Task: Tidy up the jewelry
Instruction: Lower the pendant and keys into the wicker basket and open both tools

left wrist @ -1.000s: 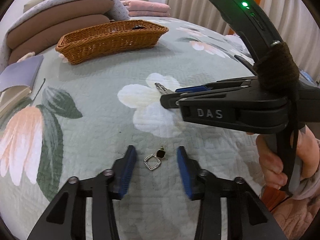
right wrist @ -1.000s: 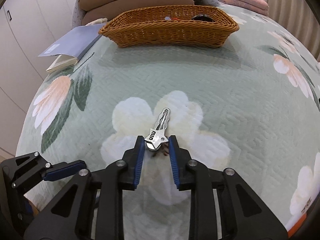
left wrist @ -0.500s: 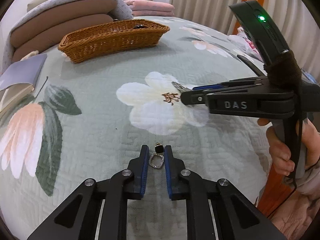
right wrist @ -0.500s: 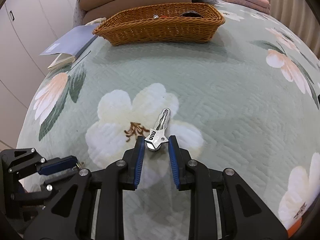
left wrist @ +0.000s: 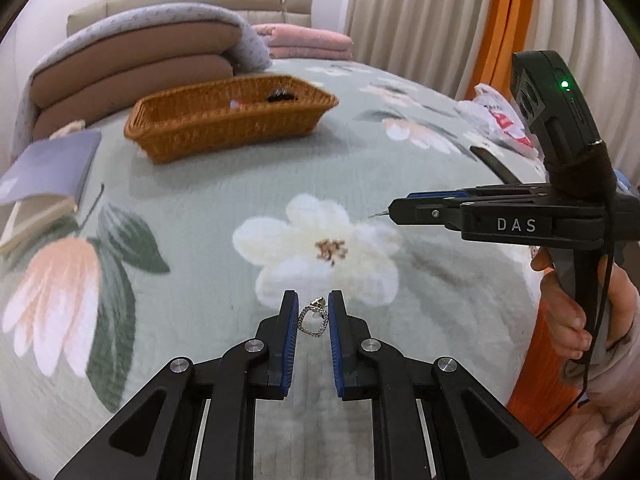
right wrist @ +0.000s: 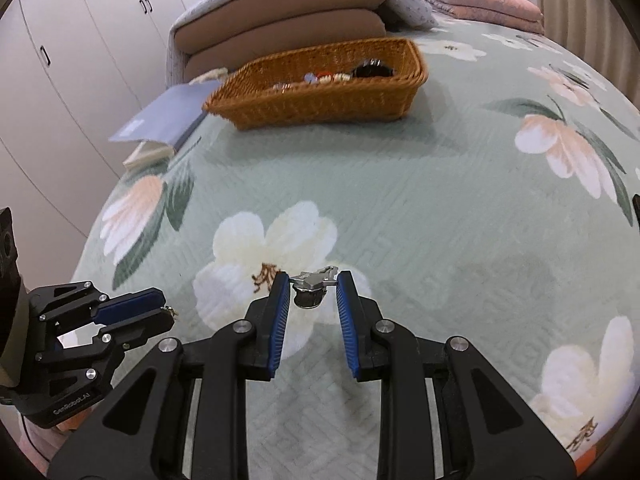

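Note:
My left gripper (left wrist: 313, 316) is shut on a small sparkly square earring (left wrist: 313, 320) and holds it above the floral bedspread. My right gripper (right wrist: 312, 292) is shut on a silver hair clip (right wrist: 314, 282), which has turned sideways between the blue pads. The right gripper also shows in the left wrist view (left wrist: 404, 206), with the clip's tip poking out. The left gripper shows in the right wrist view (right wrist: 160, 306). A wicker basket (left wrist: 224, 136) holding several jewelry pieces stands at the far side, also in the right wrist view (right wrist: 320, 104).
A lilac book (right wrist: 168, 120) lies left of the basket. Stacked cushions (left wrist: 132, 76) and a folded pink blanket (right wrist: 484, 4) sit behind it. A plastic bag (left wrist: 496, 120) lies at the bed's right edge. White wardrobe doors (right wrist: 60, 40) stand on the left.
Both grippers have lifted off the bedspread with their items. The hair clip has turned from pointing forward to lying crosswise between the right pads. The basket looks nearer.

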`<state>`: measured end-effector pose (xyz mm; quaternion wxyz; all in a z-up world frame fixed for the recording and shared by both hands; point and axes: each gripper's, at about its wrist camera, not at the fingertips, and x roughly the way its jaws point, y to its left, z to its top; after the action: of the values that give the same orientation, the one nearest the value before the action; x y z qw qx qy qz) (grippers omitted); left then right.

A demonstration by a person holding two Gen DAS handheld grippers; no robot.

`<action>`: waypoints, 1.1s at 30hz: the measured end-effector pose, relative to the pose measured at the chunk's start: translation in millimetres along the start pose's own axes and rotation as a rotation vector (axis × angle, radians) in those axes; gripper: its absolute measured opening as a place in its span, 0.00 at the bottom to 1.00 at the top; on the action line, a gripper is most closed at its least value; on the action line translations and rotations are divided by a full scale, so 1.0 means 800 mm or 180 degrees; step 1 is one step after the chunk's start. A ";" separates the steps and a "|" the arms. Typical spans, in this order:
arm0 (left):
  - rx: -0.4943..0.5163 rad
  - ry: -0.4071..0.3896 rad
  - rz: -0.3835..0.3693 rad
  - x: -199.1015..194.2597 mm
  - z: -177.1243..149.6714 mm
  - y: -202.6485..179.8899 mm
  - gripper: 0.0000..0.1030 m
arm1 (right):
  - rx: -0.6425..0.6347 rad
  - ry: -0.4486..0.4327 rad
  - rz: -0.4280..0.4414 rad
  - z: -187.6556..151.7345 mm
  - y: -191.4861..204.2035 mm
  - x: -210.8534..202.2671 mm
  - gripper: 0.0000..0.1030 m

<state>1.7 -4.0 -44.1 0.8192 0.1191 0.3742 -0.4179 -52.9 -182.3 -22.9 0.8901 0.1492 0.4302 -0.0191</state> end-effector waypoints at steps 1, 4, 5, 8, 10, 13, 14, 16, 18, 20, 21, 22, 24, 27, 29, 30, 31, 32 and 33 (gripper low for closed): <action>0.0006 -0.0015 0.0001 -0.002 0.003 -0.001 0.15 | 0.0022 0.0003 0.0030 0.004 -0.002 -0.003 0.22; -0.0004 -0.0055 0.0005 -0.004 0.015 0.003 0.15 | 0.0169 0.0069 0.0201 0.016 -0.015 -0.010 0.22; -0.0009 -0.0073 -0.0004 -0.005 0.019 0.004 0.15 | 0.0206 0.0088 0.0243 0.021 -0.019 -0.012 0.22; -0.0008 -0.0121 0.0024 -0.007 0.037 0.008 0.15 | 0.0247 0.0036 0.0309 0.039 -0.025 -0.023 0.22; -0.0025 -0.0154 0.0050 -0.006 0.054 0.013 0.15 | 0.0234 -0.0013 0.0315 0.054 -0.026 -0.030 0.22; -0.0048 -0.0239 0.0095 -0.006 0.081 0.023 0.15 | 0.0148 -0.0128 0.0274 0.083 -0.023 -0.038 0.22; -0.0070 -0.0270 0.0100 -0.006 0.091 0.027 0.15 | 0.0113 -0.0173 0.0260 0.095 -0.021 -0.040 0.22; -0.0124 -0.0322 0.0106 -0.004 0.114 0.037 0.15 | 0.0082 -0.0234 0.0256 0.119 -0.020 -0.040 0.22; -0.0173 -0.0343 0.0115 0.001 0.139 0.047 0.15 | 0.0064 -0.0310 0.0248 0.149 -0.019 -0.035 0.22; -0.0195 -0.0386 0.0117 0.008 0.161 0.055 0.15 | 0.0063 -0.0344 0.0239 0.175 -0.020 -0.025 0.22; -0.0218 -0.0399 0.0119 0.013 0.173 0.060 0.15 | 0.0079 -0.0322 0.0244 0.192 -0.023 -0.014 0.22; -0.0248 -0.0404 0.0121 0.019 0.184 0.066 0.15 | 0.0102 -0.0311 0.0247 0.205 -0.025 -0.005 0.22; -0.0344 -0.0384 0.0119 0.039 0.207 0.081 0.15 | 0.0154 -0.0272 0.0237 0.235 -0.030 0.021 0.22; -0.0509 -0.0294 0.0106 0.075 0.230 0.108 0.15 | 0.0277 -0.0171 0.0329 0.268 -0.043 0.061 0.22; -0.0670 -0.0239 0.0064 0.100 0.240 0.127 0.15 | 0.0333 -0.0118 0.0329 0.285 -0.047 0.088 0.22; -0.0732 -0.0221 0.0071 0.111 0.244 0.135 0.15 | 0.0339 -0.0105 0.0321 0.290 -0.048 0.100 0.22; -0.0796 -0.0204 0.0078 0.124 0.248 0.144 0.15 | 0.0328 -0.0087 0.0319 0.296 -0.047 0.110 0.22; -0.0853 -0.0190 0.0064 0.134 0.250 0.152 0.15 | 0.0315 -0.0068 0.0323 0.299 -0.046 0.121 0.22; -0.0887 -0.0178 0.0059 0.142 0.252 0.155 0.15 | 0.0306 -0.0048 0.0323 0.304 -0.045 0.133 0.22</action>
<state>243.0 -97.0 -0.7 0.8417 -0.0041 0.4046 -0.3575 193.0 -275.3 28.2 0.8850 0.2132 0.4140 0.0043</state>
